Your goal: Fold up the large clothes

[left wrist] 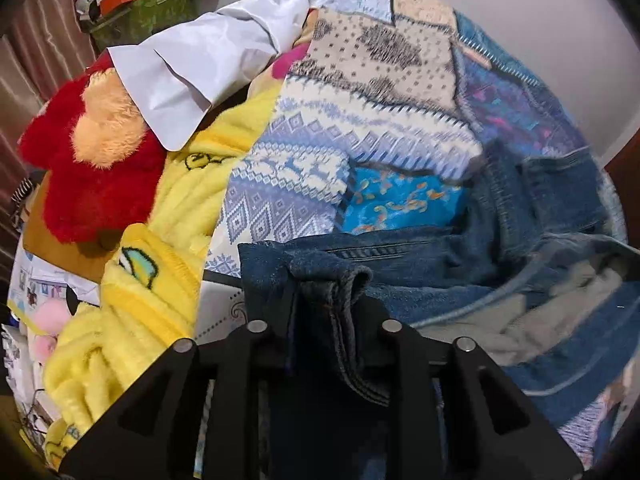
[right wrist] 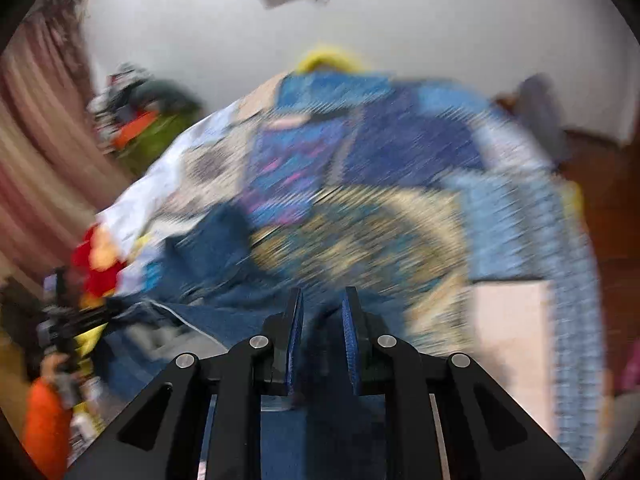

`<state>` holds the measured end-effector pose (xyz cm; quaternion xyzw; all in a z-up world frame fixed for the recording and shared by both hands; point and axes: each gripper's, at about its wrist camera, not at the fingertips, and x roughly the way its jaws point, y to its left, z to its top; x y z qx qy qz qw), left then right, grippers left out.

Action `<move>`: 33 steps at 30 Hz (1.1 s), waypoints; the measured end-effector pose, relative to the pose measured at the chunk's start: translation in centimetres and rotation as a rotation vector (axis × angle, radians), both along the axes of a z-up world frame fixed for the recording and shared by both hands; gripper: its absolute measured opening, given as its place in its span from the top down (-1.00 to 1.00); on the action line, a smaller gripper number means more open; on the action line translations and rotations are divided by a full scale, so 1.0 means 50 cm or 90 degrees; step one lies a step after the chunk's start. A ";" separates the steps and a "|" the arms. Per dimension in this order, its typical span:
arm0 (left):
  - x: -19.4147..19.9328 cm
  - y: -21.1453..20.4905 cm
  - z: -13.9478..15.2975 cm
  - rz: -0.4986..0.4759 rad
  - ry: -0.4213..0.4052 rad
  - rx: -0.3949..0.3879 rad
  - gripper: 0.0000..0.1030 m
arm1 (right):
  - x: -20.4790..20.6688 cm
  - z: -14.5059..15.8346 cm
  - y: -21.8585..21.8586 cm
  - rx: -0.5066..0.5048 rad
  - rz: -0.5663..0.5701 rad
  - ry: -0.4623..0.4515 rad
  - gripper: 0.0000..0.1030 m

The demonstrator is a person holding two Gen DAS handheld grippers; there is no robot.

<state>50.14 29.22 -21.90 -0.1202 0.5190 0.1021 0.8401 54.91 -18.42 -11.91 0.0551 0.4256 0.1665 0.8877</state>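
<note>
Left wrist view had the left gripper (left wrist: 326, 300) pointing steeply down, its two black fingers (left wrist: 288, 304) set a little apart with a bunched fold of the denim garment (left wrist: 400, 264) standing up between them; whether the pads were pressing on that fold could not be told, as the cloth hid them. From the fingers the denim spread toward three o'clock, showing seams and a grey inner lining (left wrist: 560, 312). At twelve o'clock lay a bright blue patterned cloth (left wrist: 400, 200), and beyond it a blue-and-white knitted sweater (left wrist: 320, 148) with a diamond and reindeer pattern. At ten o'clock sat a fluffy yellow garment (left wrist: 192, 208), farther out a red plush toy (left wrist: 92, 168), with a white sheet (left wrist: 192, 76) draped above them. A pale wall (left wrist: 520, 20) closed the far side.

In the right wrist view, heavily blurred, the right gripper (right wrist: 322, 312) had its blue-padded fingers (right wrist: 350, 340) drawn close, a narrow gap left; dark blue denim showed in that gap, though a grip on it could not be made out. The denim ran out toward nine o'clock, where the left gripper and an orange sleeve (right wrist: 44, 420) appeared. At twelve o'clock lay a blue and gold patterned spread (right wrist: 360, 232).
</note>
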 end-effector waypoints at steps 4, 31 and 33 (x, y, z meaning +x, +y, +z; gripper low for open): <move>-0.032 -0.009 0.071 -0.002 -0.030 0.019 0.09 | -0.041 0.041 -0.034 0.008 0.026 0.002 0.71; -0.026 -0.191 -0.049 -0.121 0.018 0.159 -0.50 | -0.127 -0.161 0.197 -0.064 0.202 0.051 0.71; 0.019 -0.154 -0.037 -0.082 0.009 0.155 -0.50 | -0.086 -0.151 0.210 -0.061 0.198 0.042 0.71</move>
